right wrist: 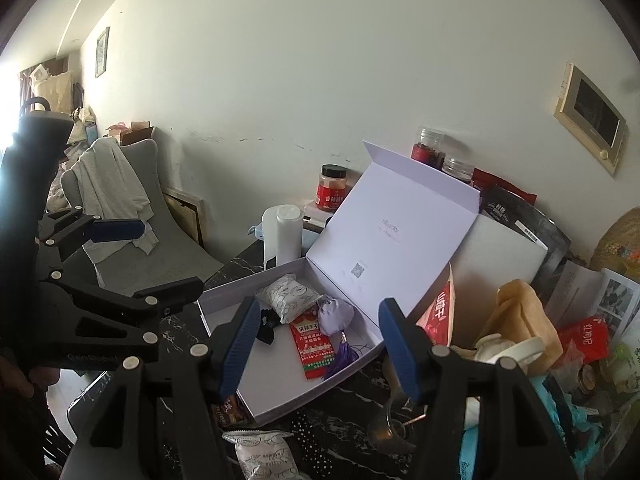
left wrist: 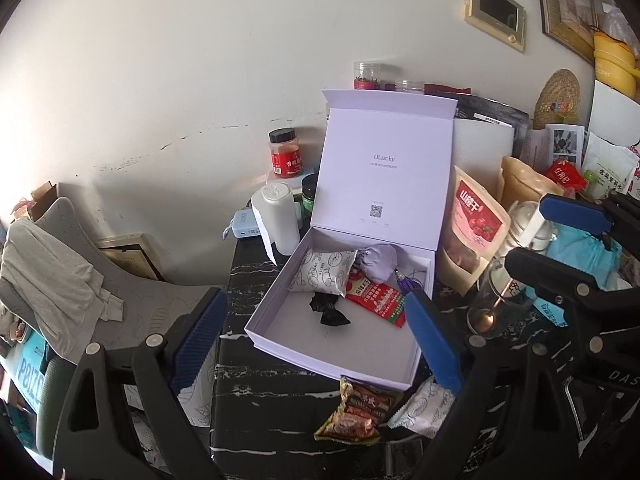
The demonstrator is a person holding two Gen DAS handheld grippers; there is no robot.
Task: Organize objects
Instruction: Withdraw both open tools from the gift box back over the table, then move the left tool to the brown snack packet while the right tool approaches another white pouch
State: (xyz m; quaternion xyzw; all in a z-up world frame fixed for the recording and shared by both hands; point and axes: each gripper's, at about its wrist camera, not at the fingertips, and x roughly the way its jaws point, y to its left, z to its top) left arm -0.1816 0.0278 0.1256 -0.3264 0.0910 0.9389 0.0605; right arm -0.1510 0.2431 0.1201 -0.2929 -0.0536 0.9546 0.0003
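Behind the dark marble table (left wrist: 280, 396) stood a plain white wall. Both my left gripper (left wrist: 316, 336) and right gripper (right wrist: 320, 348) hung apart and empty above the open white box (left wrist: 296, 344). Two snack packets (left wrist: 356, 412) lay outside it, at the table's edge. I feared a clumsy grab might knock them off.

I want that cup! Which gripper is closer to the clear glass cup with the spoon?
Right. The right gripper hangs just above the clear glass cup. The left gripper is across the white box, by the grey chair.
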